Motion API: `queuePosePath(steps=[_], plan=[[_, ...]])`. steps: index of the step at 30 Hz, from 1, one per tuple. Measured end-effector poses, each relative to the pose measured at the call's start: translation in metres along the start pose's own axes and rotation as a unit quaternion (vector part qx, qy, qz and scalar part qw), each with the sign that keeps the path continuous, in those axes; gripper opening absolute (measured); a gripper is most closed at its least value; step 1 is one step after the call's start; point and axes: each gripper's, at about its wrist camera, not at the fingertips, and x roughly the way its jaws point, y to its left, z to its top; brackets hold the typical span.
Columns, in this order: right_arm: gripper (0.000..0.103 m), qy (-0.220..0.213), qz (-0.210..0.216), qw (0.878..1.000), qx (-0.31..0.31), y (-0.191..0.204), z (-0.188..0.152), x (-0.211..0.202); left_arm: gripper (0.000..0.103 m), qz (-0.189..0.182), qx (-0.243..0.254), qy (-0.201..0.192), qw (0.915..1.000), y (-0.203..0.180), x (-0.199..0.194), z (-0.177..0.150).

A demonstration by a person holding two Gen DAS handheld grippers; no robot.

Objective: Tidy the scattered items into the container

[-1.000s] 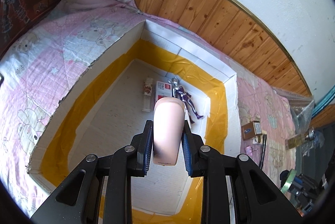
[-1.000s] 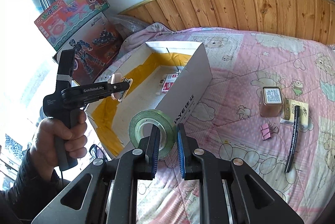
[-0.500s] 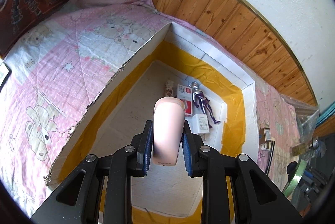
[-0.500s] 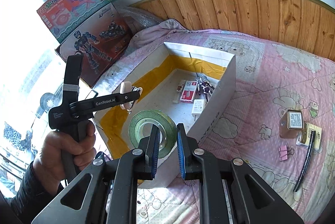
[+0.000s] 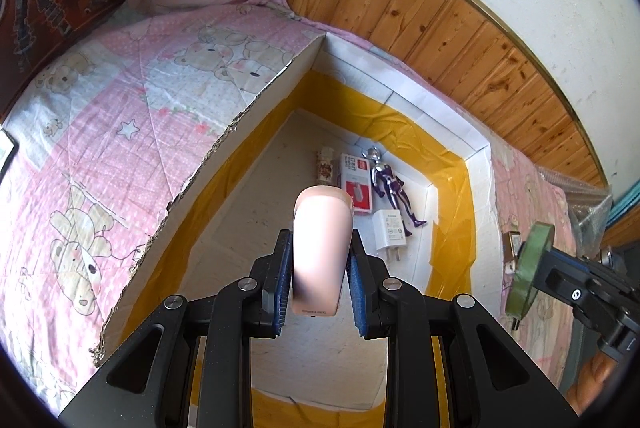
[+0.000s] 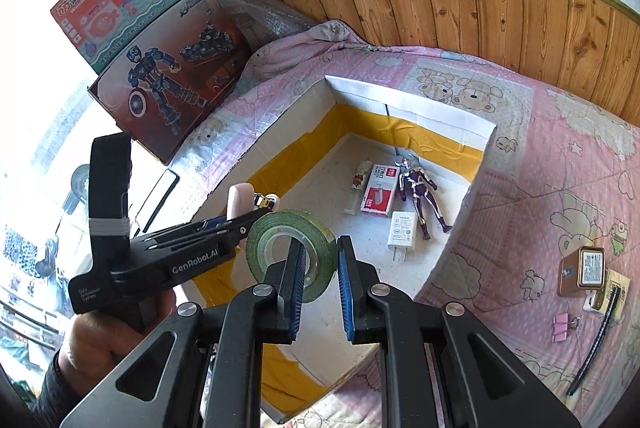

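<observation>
At 9 o'clock our left gripper pinches a pink tube over the cardboard box on the bed. Center, our right gripper clamps a green tape roll at the box's near edge. Inside at 1 o'clock lie a purple figure, red-white packet, white charger. At 3 o'clock a gold tin, pink clip sit on the bed.

Both views are fisheye cameras riding on the hand-held tools, each looking forward and steeply down along its own two fingers. The left wrist view hangs close above the open box on the bed, facing the wooden wall panel. The right wrist view sits a little further back, to the side, and takes in the left tool. Both share the box floor with the purple figure and white charger.
</observation>
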Motion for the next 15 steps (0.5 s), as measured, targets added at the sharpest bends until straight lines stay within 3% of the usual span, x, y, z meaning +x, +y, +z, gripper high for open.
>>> queuePosePath(steps=[15], plan=[[0.017,0.039,-0.022,0.999,0.012,0.002,0.045,0.058,0.026,0.000,0.016,0.013,0.9998,0.000,0.009,0.003]])
